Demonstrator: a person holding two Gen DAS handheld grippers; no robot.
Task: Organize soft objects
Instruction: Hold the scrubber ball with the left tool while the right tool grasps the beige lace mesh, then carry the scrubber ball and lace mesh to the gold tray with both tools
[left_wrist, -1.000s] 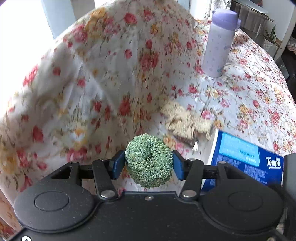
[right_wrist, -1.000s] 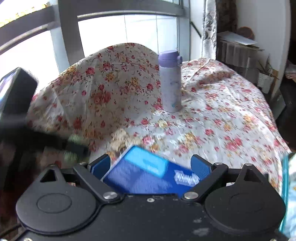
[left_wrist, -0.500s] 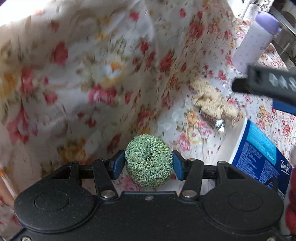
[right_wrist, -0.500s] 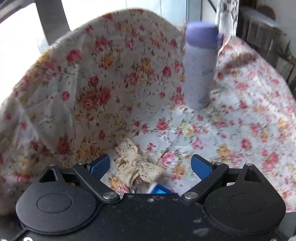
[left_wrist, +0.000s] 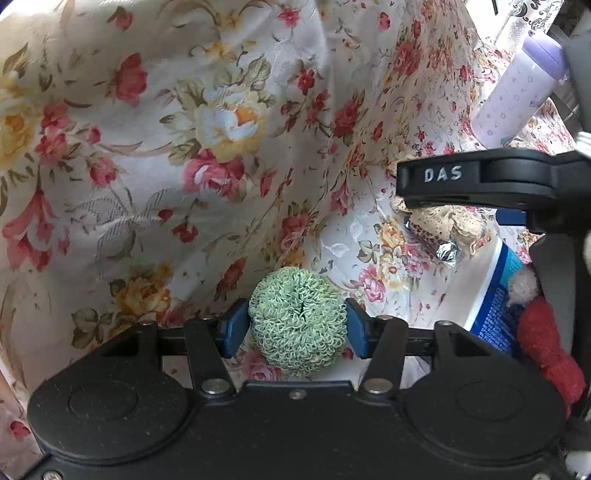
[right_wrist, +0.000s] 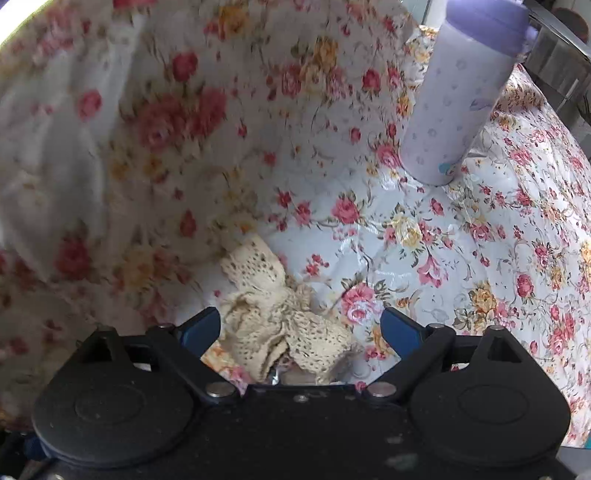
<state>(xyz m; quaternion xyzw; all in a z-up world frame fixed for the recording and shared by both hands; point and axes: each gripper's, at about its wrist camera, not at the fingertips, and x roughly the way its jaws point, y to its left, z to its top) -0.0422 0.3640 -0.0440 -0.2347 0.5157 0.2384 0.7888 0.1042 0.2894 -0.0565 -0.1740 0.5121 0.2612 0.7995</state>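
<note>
A raised fold of the flowered cloth (right_wrist: 147, 147) rises like a wall on the left and behind, closing that side. In front of it lies a flat strip of cloth-covered table (right_wrist: 424, 258), open toward the right. A lilac bottle (right_wrist: 458, 96) stands upright at the far right. From the left wrist view, the right hand-held gripper (left_wrist: 480, 181) hangs over the cream lace piece (left_wrist: 450, 221), with a blue tissue pack (left_wrist: 495, 299) just beside it, crowding the right.

On the tablecloth (right_wrist: 424, 258), the bottle (right_wrist: 458, 103) stands behind the lace piece (right_wrist: 273, 314).
</note>
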